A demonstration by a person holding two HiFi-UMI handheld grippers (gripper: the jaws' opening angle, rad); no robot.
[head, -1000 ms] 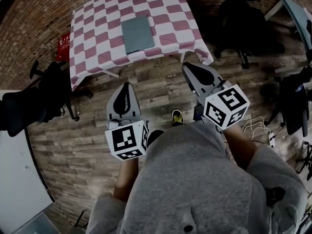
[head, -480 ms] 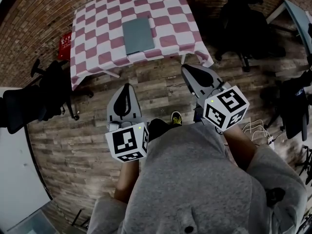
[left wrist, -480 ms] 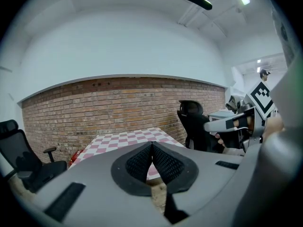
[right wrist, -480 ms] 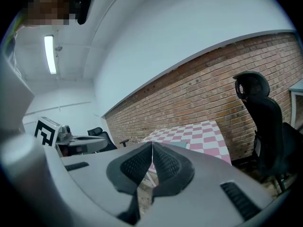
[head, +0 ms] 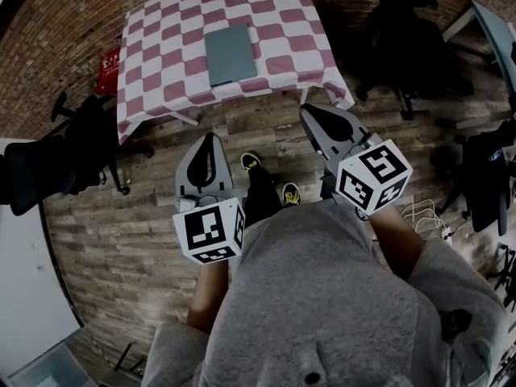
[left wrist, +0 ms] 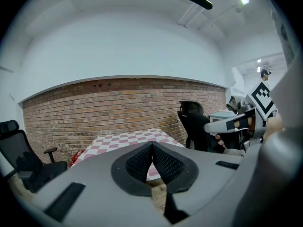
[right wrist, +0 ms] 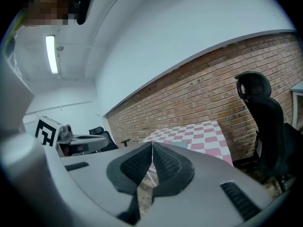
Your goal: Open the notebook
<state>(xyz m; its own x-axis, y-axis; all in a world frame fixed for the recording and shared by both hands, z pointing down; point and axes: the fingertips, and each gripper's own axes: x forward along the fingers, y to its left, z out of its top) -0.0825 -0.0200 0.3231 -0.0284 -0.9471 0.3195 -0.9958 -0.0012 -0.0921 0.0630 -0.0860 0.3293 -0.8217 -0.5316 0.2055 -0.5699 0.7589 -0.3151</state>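
A: What has changed over the last second?
B: Only the feet. One shoe (head: 251,161) now shows ahead of the other shoe (head: 292,193) on the wooden floor (head: 145,240), where before only one was in sight. I read that as a step toward the table (head: 161,47)
A: Has the notebook (head: 230,55) moved?
B: No. It lies as it did, closed and flat on the checked cloth (head: 282,31), near the table's front edge and about midway along it
A: And the grippers?
B: They are also as they were. The left gripper (head: 210,139) and the right gripper (head: 311,111) are held out in front of the body, over the floor and well short of the table. On each, the fingers are pressed together at the tips with nothing between them
A: So how far along is the job?
B: Not started, I'd say. This is still the walk-up and the cover is untouched. The person has to get closer, and at least one pair of fingers must spread before it can catch the cover's edge
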